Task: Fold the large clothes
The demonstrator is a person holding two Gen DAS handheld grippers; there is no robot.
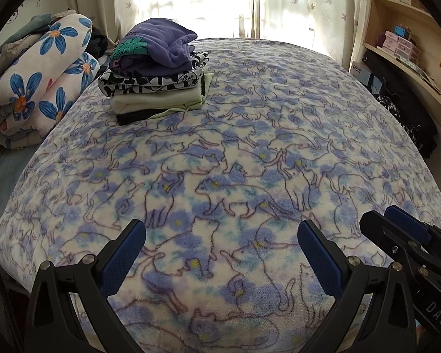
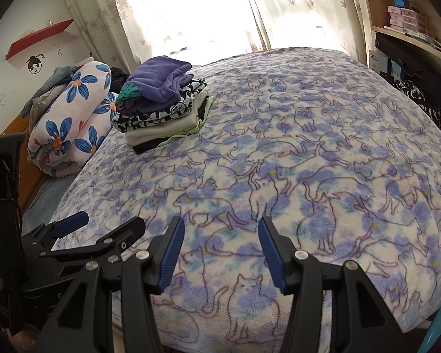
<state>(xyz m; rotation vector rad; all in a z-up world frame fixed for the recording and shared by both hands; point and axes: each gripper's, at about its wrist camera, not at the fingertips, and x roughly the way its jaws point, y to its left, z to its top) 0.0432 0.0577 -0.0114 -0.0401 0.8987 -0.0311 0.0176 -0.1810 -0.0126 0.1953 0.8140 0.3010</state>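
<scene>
We see a stack of folded clothes (image 1: 158,67) at the bed's far left, beside a rolled flowered quilt (image 1: 41,79). Both the left gripper (image 1: 222,236) and right gripper (image 2: 221,231) gape empty over the cat-print blanket (image 1: 250,147). Bright curtains (image 1: 191,0) behind, shelves (image 1: 402,23) right.

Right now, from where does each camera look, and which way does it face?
Left wrist: sits on the left gripper, looking forward and down across the bed toward the curtain; its own open fingers show, and the right gripper at the right edge.
Right wrist: sits on the right gripper, facing the same way; its open fingers show, and the left gripper at the lower left.
Shared: bed, clothes stack, floral quilt, curtain, shelves.
</scene>
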